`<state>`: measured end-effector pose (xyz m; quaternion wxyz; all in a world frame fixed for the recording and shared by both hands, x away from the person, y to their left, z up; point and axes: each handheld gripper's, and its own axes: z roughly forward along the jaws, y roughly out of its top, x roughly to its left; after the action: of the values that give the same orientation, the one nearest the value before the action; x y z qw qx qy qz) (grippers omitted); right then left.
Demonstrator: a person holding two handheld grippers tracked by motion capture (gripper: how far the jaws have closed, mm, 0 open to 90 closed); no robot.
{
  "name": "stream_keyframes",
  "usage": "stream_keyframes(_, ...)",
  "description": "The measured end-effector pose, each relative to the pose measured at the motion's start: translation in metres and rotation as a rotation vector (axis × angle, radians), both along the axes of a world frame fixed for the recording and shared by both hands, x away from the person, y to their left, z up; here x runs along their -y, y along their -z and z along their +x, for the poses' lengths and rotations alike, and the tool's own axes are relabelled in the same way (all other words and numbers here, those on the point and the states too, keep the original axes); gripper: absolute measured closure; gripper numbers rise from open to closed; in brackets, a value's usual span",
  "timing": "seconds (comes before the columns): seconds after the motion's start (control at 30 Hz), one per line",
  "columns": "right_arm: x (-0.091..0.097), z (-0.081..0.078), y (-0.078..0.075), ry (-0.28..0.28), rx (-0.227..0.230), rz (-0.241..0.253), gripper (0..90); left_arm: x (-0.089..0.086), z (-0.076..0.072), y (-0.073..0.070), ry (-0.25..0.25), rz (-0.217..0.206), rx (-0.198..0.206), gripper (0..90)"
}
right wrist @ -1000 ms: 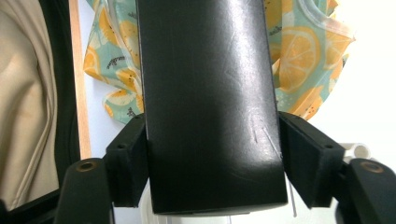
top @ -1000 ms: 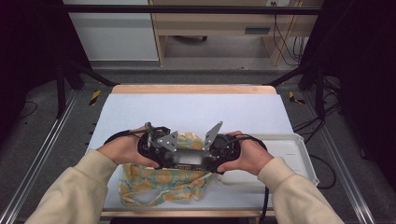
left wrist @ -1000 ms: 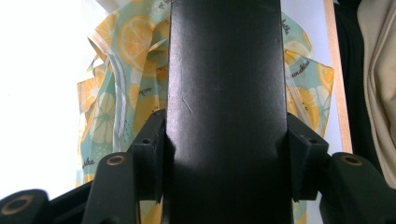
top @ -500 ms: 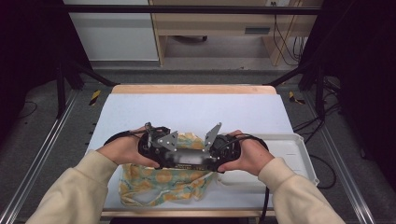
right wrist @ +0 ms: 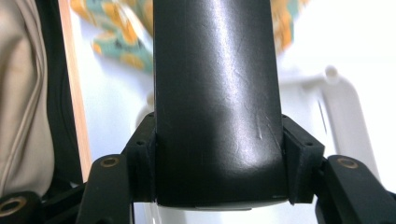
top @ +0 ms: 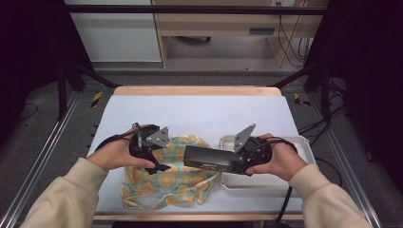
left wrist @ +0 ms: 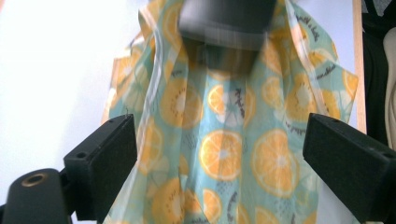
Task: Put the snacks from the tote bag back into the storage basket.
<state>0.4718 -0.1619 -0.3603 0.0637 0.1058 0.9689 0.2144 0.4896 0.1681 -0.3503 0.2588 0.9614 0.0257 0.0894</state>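
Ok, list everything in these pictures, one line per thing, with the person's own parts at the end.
black case: 1, glossy black, long and boxy, held level above the bag's right edge, one end in the right gripper.
fabric bag: 1, teal with orange slices, lying rumpled on the mat's near half.
tray: 1, white, at the mat's near right edge.
mat: 1, pale blue-white, covering the tabletop.
table: 1, light wood edge showing at the far side.
left gripper: 1, black, jaws apart above the bag, nothing between them; they have just been opening.
right gripper: 1, black, jaws closed on the case.
sleeves: 2, beige, coming in from the bottom.
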Motion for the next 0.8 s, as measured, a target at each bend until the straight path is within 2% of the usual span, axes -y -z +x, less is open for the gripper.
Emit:
stream_keyframes(0.3, 0.064, -0.007, 0.001, 0.092, 0.006, 0.027, 42.7, -0.024, -0.003, 0.007, -0.045, -0.012, 0.005, 9.8)
stream_keyframes(0.43, 0.082, -0.009, 0.001, 0.119, 0.007, 0.035, 42.7, -0.03, -0.005, 0.009, -0.067, -0.028, 0.003, 9.4)
stream_keyframes(0.63, 0.1, -0.011, 0.0, 0.123, 0.027, 0.023, 42.8, -0.034, -0.008, 0.013, -0.07, 0.003, -0.007, 9.4)
stream_keyframes(0.8, 0.113, -0.011, -0.003, 0.124, 0.043, 0.031, 42.9, -0.037, -0.011, 0.011, -0.082, -0.005, 0.006, 9.4)
